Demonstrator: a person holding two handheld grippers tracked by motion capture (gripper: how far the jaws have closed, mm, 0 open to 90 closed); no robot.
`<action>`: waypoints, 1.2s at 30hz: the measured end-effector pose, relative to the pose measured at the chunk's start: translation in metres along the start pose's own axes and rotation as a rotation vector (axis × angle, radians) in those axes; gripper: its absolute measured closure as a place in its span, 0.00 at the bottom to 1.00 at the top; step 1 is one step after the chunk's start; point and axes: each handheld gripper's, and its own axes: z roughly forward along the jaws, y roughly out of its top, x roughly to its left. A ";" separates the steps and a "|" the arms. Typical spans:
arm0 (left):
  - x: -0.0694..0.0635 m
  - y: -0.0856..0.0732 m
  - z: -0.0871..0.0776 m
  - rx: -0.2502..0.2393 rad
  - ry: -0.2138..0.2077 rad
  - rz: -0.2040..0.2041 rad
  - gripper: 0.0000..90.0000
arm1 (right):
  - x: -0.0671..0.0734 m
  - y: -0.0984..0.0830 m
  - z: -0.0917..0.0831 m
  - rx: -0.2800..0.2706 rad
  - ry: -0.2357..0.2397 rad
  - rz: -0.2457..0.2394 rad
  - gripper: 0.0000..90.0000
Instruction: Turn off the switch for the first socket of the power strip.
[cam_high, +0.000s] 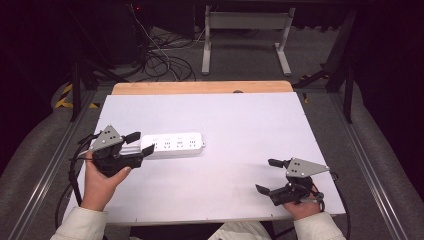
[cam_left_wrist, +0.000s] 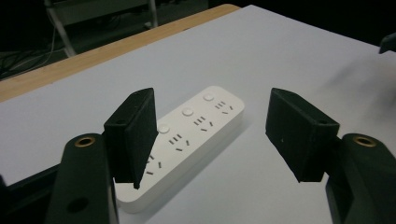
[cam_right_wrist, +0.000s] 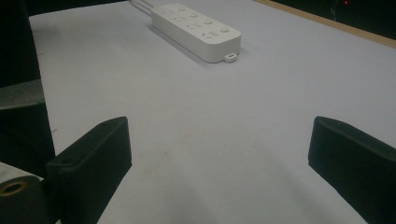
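A white power strip (cam_high: 172, 144) lies flat on the worktop (cam_high: 240, 125), in its left half and nearer the left edge than the middle, its long side running roughly parallel to the near edge. The left hand-held gripper (cam_high: 141, 143) sits at the strip's left end with its jaws spread apart; in the left gripper view the strip (cam_left_wrist: 187, 140) runs away between them, 1 jaw overlapping its near end, though whether a pad touches it cannot be told. The right hand-held gripper (cam_high: 266, 176) rests near the near right corner, well apart from the strip, jaws also spread wide over bare surface. The strip looks like a rigid plastic block with 4 socket groups and 4 round buttons along its top; it should be fairly light, stiff and not fragile, but its glossy shell is probably slippery. The best hold is likely across its narrow width, pads on the 2 long side walls near 1 end, gripped squarely so it does not twist out. A small loop shows at its far end (cam_right_wrist: 230, 57).
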 end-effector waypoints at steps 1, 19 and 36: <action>-0.002 -0.001 -0.001 -0.003 -0.012 0.010 0.36 | 0.000 0.000 0.000 0.000 0.000 0.000 0.07; -0.016 -0.045 -0.004 -0.095 -0.104 0.047 0.25 | 0.000 0.000 0.001 0.001 0.006 -0.002 0.07; -0.024 -0.088 0.015 -0.078 -0.129 0.105 0.24 | 0.000 0.000 0.001 0.003 0.008 -0.002 0.07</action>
